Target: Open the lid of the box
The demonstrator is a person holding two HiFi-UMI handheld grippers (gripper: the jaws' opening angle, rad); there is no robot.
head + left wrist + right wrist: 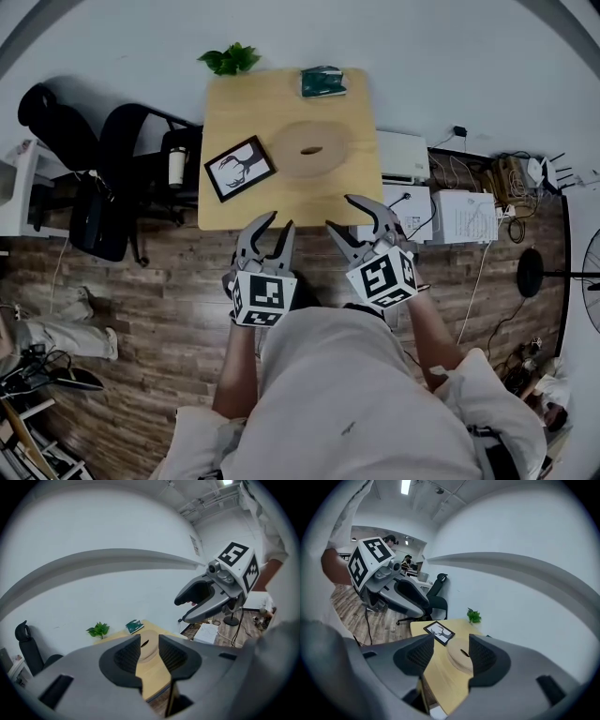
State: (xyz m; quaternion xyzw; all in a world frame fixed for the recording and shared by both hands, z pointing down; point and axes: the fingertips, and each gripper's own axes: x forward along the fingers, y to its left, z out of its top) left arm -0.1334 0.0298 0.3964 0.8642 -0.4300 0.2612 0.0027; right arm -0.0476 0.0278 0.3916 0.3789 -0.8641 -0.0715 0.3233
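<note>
A round pale wooden box [310, 148] with a slot in its lid sits closed on the small wooden table [244, 112]. Both grippers hover side by side over the table's near edge, short of the box. My left gripper [281, 221] is open with nothing between its jaws; in the left gripper view the box [148, 649] shows through the gap of the left gripper [150, 641]. My right gripper [339, 213] is open and empty too; the right gripper view shows the box [459, 657] ahead of the right gripper [451, 641].
A black framed deer picture [239, 168] lies left of the box. A green plant [230, 60] and a dark green item [322, 82] sit at the table's far edge. Black office chairs [112, 159] stand to the left, white appliances [403, 155] and cables to the right.
</note>
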